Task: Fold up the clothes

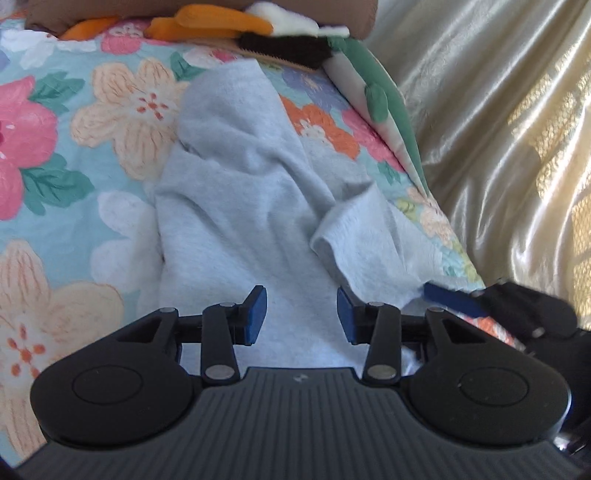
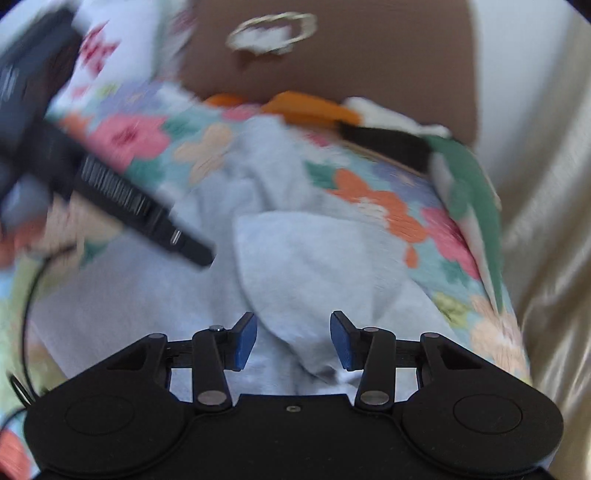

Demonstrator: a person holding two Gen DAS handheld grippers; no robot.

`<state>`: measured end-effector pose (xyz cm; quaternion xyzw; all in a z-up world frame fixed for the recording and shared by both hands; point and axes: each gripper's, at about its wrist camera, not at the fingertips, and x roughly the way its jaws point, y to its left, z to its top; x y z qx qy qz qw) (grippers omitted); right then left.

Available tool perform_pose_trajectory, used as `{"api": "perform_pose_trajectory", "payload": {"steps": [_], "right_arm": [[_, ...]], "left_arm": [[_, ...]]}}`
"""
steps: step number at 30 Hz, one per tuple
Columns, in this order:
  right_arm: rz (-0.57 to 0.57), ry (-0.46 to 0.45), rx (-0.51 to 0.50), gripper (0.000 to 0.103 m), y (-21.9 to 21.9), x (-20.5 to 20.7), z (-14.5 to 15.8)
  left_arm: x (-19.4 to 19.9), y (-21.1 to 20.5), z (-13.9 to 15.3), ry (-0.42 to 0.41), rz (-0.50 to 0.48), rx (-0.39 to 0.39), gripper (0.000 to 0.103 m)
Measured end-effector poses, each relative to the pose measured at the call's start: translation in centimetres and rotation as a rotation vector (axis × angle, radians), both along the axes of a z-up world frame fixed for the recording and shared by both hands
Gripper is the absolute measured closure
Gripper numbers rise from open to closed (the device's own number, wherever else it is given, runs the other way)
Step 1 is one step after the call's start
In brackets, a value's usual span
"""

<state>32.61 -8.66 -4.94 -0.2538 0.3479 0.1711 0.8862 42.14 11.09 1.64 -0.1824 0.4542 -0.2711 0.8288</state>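
Nearest in the left wrist view, the left claw (image 1: pixel 301 314) stands spread, its blue pads (image 1: pixel 256 314) apart with nothing pinched between them; only the flat lower part of the grey garment (image 1: pixel 240 206) lies beneath the gap. At the right edge of that view, the right claw (image 1: pixel 458 299) reaches in beside a loose flap of the garment, one blue finger showing and the rest a dark blur.

In the right wrist view, the right claw (image 2: pixel 293 341) is likewise spread, its pads clear of the cloth; a rounded fold of the grey garment (image 2: pixel 295 258) bulges just beyond and below the gap. To the upper left, the left claw (image 2: pixel 122 199) crosses the picture as a black, motion-blurred bar above the garment.

The garment lies lengthwise on a bed covered with a floral quilt (image 1: pixel 110 122), wrinkled, one flap turned over toward the right edge of the bed. Beyond its far end rests a heap of soft things: orange pieces (image 1: pixel 218 22), a dark brown strip (image 1: pixel 284 50), something white (image 1: pixel 280 16), and a green and white cloth (image 1: pixel 384 99) trailing down the bed's right edge. Behind them is a brown cushion or headboard (image 2: pixel 369 55). A shiny cream curtain (image 1: pixel 498 129) hangs along the right.
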Motion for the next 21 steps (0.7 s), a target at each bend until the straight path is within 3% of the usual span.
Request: {"api": "perform_pose_trajectory", "payload": {"steps": [3,6,9,13,17,21], "right_arm": [[0.058,-0.029,-0.124,0.055,2.2,0.6,-1.4],[0.038,-0.021,-0.107,0.056,2.3,2.2,-1.4],[-0.047,0.055,0.039,0.098,0.5,4.6,-0.8],[-0.284,0.060,0.306,0.098,-5.0,5.9,1.5],[-0.440,-0.027,0.291,0.098,-9.3,5.3,2.9],[-0.547,-0.023,0.312,0.098,-12.5,5.1,3.0]], "left_arm": [[0.2,0.6,0.1,-0.012,0.002,-0.017,0.062],[0.2,0.6,-0.5,-0.010,-0.002,0.015,0.062],[0.4,0.8,-1.4,0.030,0.028,-0.006,0.062],[0.4,0.9,-2.1,0.051,0.018,-0.014,0.062],[0.4,1.0,-2.0,0.051,0.020,-0.019,0.062],[0.5,1.0,-2.1,0.058,0.022,-0.022,0.062]]}}
